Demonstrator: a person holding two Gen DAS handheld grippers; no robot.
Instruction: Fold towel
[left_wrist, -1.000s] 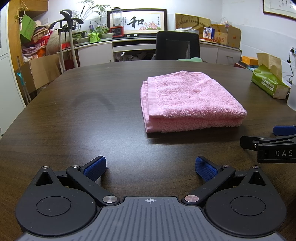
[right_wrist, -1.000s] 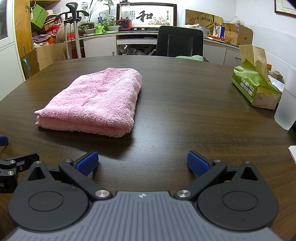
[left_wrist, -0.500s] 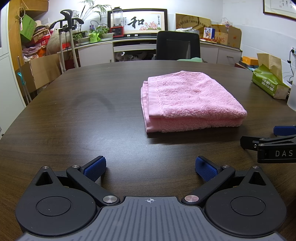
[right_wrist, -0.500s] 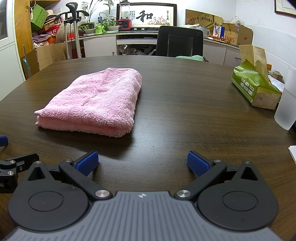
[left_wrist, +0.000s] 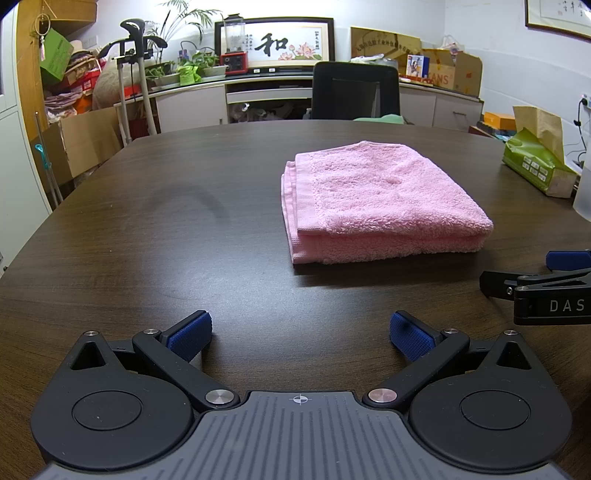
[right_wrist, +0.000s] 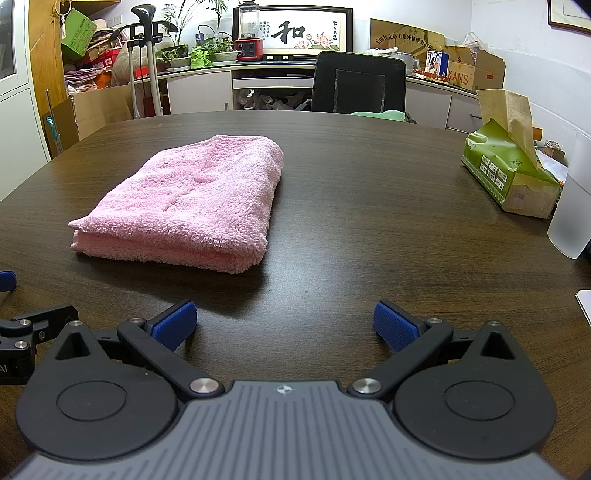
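Note:
A pink towel (left_wrist: 376, 199) lies folded into a thick rectangle on the dark wooden table (left_wrist: 184, 236); the right wrist view shows the same towel (right_wrist: 192, 199) ahead and to the left. My left gripper (left_wrist: 300, 334) rests low near the table's front edge, open, with nothing between its blue pads, short of the towel's near left corner. My right gripper (right_wrist: 284, 323) is open and empty too, standing back from the towel's near right corner. Each gripper's side shows at the edge of the other's view.
A green tissue box (right_wrist: 509, 173) and a frosted white cup (right_wrist: 572, 206) stand at the table's right side. Some white paper (right_wrist: 584, 304) lies at the right edge. A black office chair (left_wrist: 354, 90) stands behind the far rim, with cabinets and boxes beyond.

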